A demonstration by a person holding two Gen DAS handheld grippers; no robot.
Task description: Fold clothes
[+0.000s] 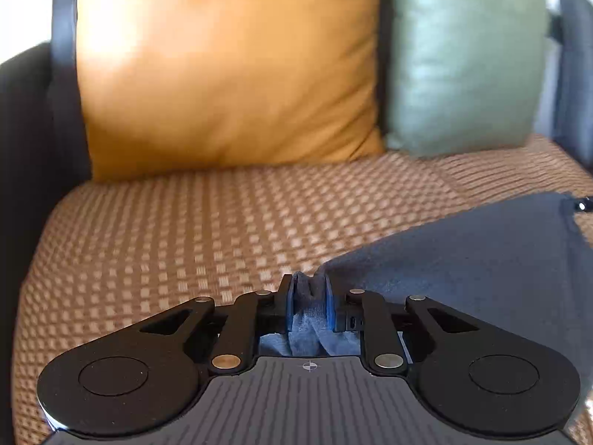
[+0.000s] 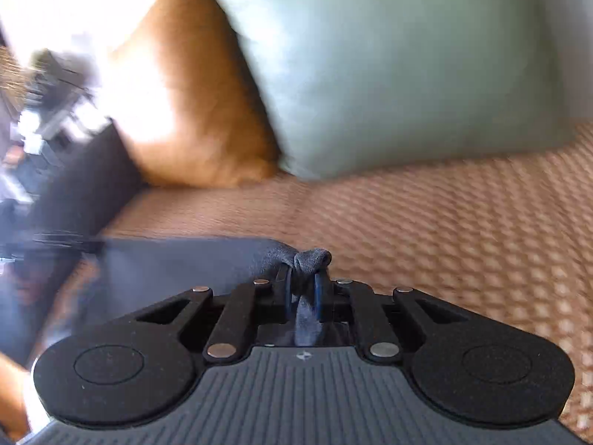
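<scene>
Left gripper: jaws drawn together on a bunched corner of the dark blue-grey garment; the cloth fills the gap between the blue pads and trails back under the tool body.
Right gripper: jaws pressed on another bunched corner of the same garment; a small knot of fabric pokes out past the fingertips.
Garment: soft, dark blue-grey cloth, spread on the near part of the sofa seat. In the left wrist view it fans out to the right of the tool; in the right wrist view it stretches away to the left as a flat sheet. Its kind cannot be told.
Small shiny fitting: sits at the far right tip of the garment in the left wrist view; too small to identify.
Seat cover: orange-brown woven throw with a pale checked pattern, lying under the garment and over the whole seat.
Mustard cushion: upright against the sofa back, far left, sunlit on its left side.
Sage-green cushion: upright just right of the mustard cushion, touching it.
Sofa frame: dark upholstery, arm at the left edge of the seat.
Left background, right wrist view: blurred and overexposed; nothing legible.
</scene>
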